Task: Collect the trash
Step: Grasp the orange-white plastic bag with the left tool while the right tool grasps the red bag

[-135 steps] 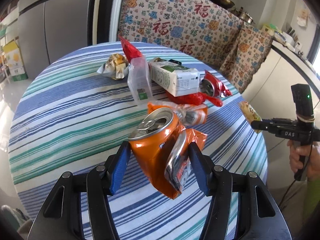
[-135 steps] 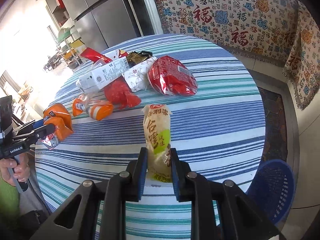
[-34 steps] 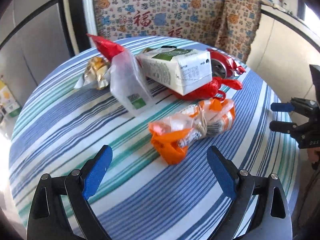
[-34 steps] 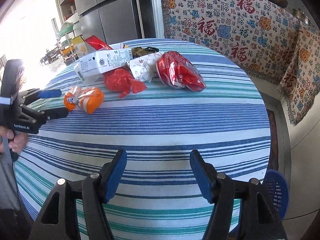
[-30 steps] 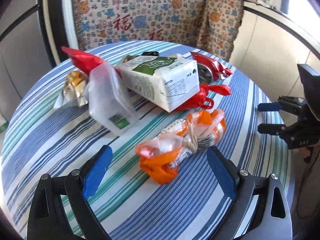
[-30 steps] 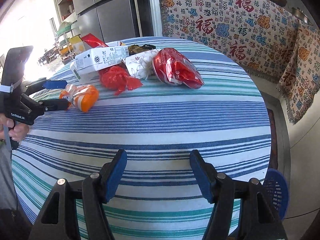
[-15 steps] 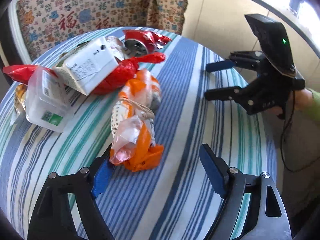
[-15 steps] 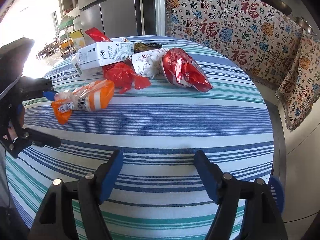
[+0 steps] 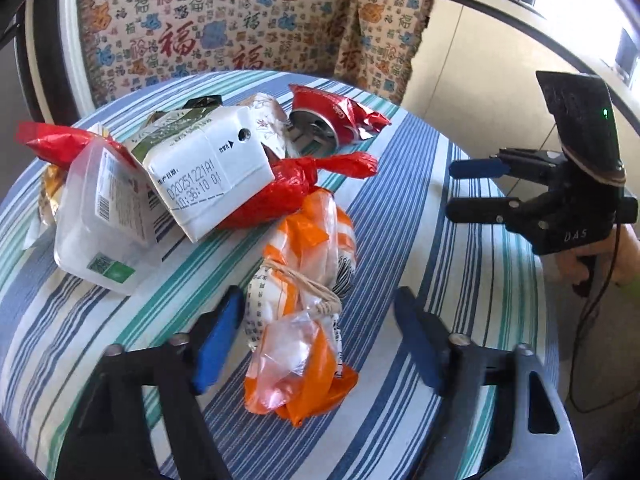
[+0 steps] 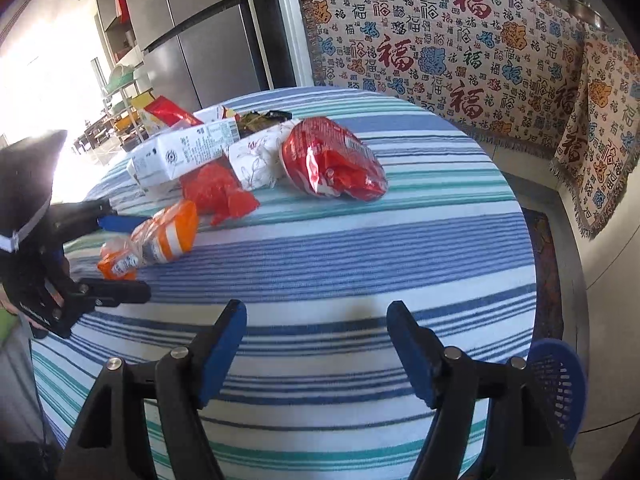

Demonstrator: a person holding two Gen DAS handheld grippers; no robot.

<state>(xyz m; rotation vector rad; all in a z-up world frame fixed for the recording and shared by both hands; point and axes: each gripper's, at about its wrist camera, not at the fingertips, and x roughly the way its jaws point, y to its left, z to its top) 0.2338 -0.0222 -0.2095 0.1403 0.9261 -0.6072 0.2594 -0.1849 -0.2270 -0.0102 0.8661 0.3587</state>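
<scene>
**Left wrist view: tied orange bag between closing jaws**

Shows the left gripper point(image 9: 318, 296) angled down over the striped table point(image 9: 460, 280), astride the near end of the orange-and-white bag point(image 9: 304, 280), a bundle tied round the middle with string. Jaws have just been closing, with that bag between them. Not yet clamped: left pad just beside the bag's edge, contact hard to judge; right pad well apart from it, bare cloth showing between.

Finds the bag lying lengthwise away from the gripper, its far end touching the red plastic bag point(image 9: 288, 188). Puts the white carton point(image 9: 200, 176) on top of that red bag and leaning on the clear plastic tub point(image 9: 100, 224) to the left. Places a red foil wrapper point(image 9: 328, 116) beyond, near the table's far edge.

From the right wrist view: right gripper point(image 10: 316, 310) held over bare stripes, jaws wide apart after widening slightly, nothing between them. Sees the same bag at far left, between the left gripper's two fingers and well apart from the right one. Catches a blue basket point(image 10: 560, 376) below the table edge at lower right.
</scene>
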